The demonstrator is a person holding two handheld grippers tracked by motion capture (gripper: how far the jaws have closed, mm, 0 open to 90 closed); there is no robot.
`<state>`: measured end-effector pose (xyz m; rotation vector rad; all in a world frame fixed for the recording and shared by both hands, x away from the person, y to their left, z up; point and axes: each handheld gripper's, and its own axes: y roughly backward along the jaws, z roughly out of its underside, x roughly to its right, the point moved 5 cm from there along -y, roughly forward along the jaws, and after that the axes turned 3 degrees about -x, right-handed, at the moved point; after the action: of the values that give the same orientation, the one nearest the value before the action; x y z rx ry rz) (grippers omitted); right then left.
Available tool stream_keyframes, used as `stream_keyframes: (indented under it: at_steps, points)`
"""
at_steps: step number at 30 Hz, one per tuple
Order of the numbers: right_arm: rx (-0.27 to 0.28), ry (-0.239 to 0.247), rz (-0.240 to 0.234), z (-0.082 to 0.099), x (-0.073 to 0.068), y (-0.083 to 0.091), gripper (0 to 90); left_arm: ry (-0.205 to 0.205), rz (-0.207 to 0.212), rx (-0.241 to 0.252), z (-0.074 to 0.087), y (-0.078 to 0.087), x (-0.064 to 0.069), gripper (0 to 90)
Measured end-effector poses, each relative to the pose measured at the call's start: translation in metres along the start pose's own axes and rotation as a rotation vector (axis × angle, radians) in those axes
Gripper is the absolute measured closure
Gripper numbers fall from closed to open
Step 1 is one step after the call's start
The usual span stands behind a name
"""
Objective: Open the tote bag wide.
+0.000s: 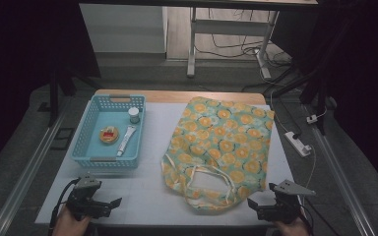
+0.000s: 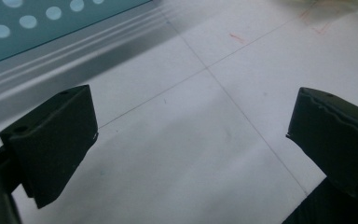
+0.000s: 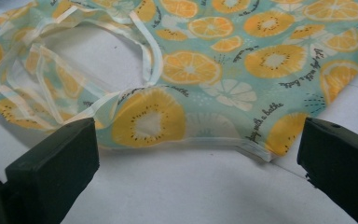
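Observation:
A thin bag [image 1: 221, 147] printed with orange slices on pale green lies flat at the table's right-middle, its handles toward the near edge. My right gripper [image 1: 254, 207] sits low at the near right corner, open, just short of the bag's near edge [image 3: 191, 140]; nothing is between its jaws. My left gripper [image 1: 109, 202] rests at the near left, open over bare white table [image 2: 191, 154]. Beyond it stands a light blue basket [image 1: 109, 129] holding a small white jar [image 1: 134, 115], a round orange tin [image 1: 110, 134] and a white tube [image 1: 126, 140].
The white table [image 1: 152, 187] ends in a wooden strip at the far side. A power strip [image 1: 298, 143] and cables lie on the floor to the right. Metal rails run along both sides of the table. The basket's wall [image 2: 37, 28] stands close ahead of my left gripper.

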<state>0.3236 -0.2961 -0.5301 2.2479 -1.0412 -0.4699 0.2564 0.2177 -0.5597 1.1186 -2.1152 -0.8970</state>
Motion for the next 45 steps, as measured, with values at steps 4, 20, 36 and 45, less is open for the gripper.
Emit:
stream_keyframes:
  at_steps: [4, 20, 36, 45]
  points:
    - [-0.002, 0.015, -0.004, 0.000, -0.002, 0.000, 0.0, 0.006, 0.005, 0.000, 0.000, 0.000, -0.001, 1.6]
    - [-0.014, 0.059, -0.012, 0.000, -0.006, -0.002, 0.0, 0.001, 0.024, -0.022, 0.000, -0.002, -0.001, 2.3]
    - [0.014, 0.084, -0.030, -0.007, -0.016, 0.001, 0.0, -0.006, 0.013, -0.025, 0.000, -0.003, 0.001, 0.2]
    - [0.019, 0.115, -0.050, -0.012, -0.026, -0.004, 0.0, -0.017, 0.005, -0.035, 0.000, -0.004, 0.002, 0.0]
